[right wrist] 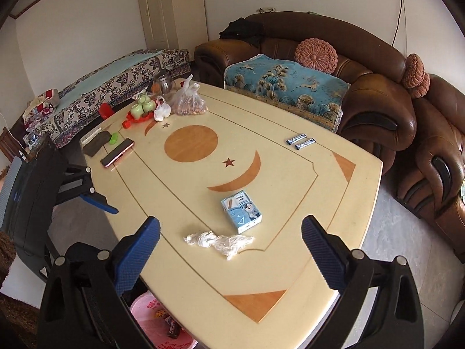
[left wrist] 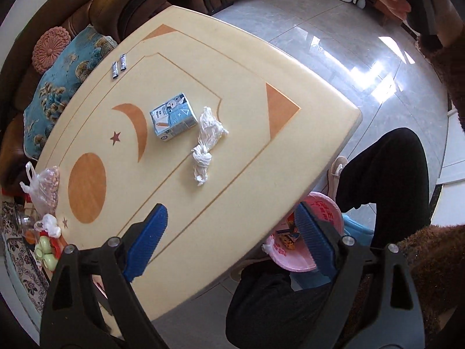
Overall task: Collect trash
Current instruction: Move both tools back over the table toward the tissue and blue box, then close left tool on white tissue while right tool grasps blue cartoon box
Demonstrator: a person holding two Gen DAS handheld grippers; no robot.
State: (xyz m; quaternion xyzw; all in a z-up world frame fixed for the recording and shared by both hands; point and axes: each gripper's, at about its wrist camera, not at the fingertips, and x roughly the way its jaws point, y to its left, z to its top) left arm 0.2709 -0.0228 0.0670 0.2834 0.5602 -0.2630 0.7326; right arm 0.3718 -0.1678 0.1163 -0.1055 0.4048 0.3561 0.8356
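A crumpled white plastic bag lies on the cream table beside a small blue carton. Two dark wrappers lie near the sofa-side edge. A pink trash bin lined with a bag stands on the floor by the table, with trash inside. My left gripper is open and empty above the table's near edge. My right gripper is open and empty, just short of the plastic bag. The left gripper also shows in the right wrist view.
At the table's far end are a bag of nuts, a small white bag, green cups, a phone and a dark case. A brown sofa flanks the table. The person's legs are beside the bin.
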